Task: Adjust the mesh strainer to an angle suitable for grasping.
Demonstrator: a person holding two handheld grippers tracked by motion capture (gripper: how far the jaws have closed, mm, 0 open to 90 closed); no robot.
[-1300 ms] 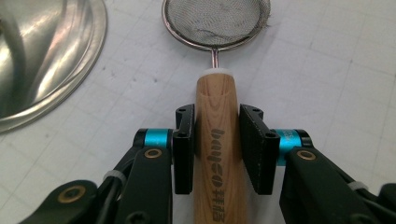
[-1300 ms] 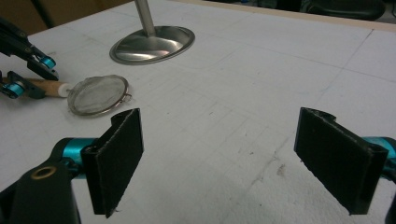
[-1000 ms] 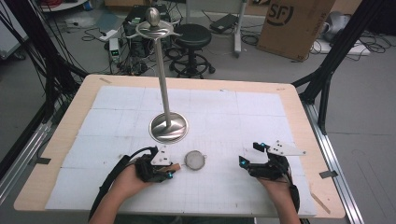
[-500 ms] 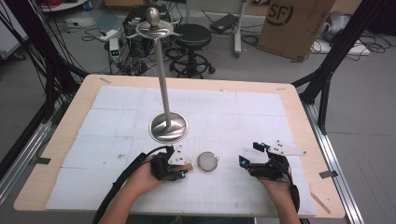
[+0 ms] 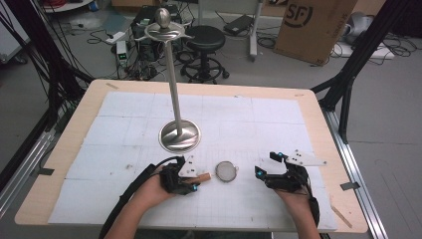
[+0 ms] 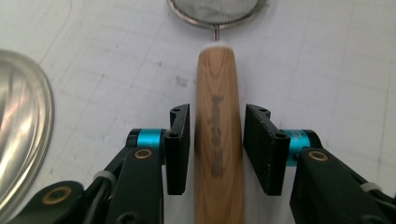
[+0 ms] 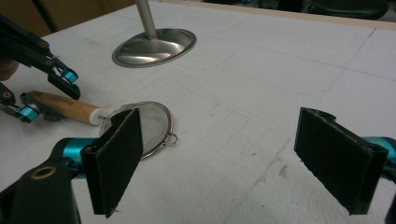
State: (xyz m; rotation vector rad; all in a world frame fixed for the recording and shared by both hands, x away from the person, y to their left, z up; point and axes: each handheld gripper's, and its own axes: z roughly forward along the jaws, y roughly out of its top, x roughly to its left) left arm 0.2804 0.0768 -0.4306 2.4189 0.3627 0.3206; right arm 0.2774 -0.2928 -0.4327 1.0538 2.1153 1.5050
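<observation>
LEFT: left gripper (image 6: 217,142) fingers parted, straddling the light wooden handle (image 6: 218,135) of the small round metal mesh strainer (image 5: 227,171), not yet clamped | AXIS: handle along the fingers | POSITION: near tabletop (image 5: 318,117) front edge | RIGHT: right gripper (image 7: 233,161) fingers wide apart, empty, strainer beside it

**Camera Placement**

The high view looks forward and down from above the person's side, taking in the whole table (image 5: 318,107) and the floor beyond. The left gripper view sits close to the table, looking steeply down along its jaws at the strainer (image 6: 218,135) handle, with the stand (image 6: 21,140) base at its left edge. The right gripper view looks low across the table toward the left gripper (image 7: 46,95). All three views share the strainer and stand base.
</observation>
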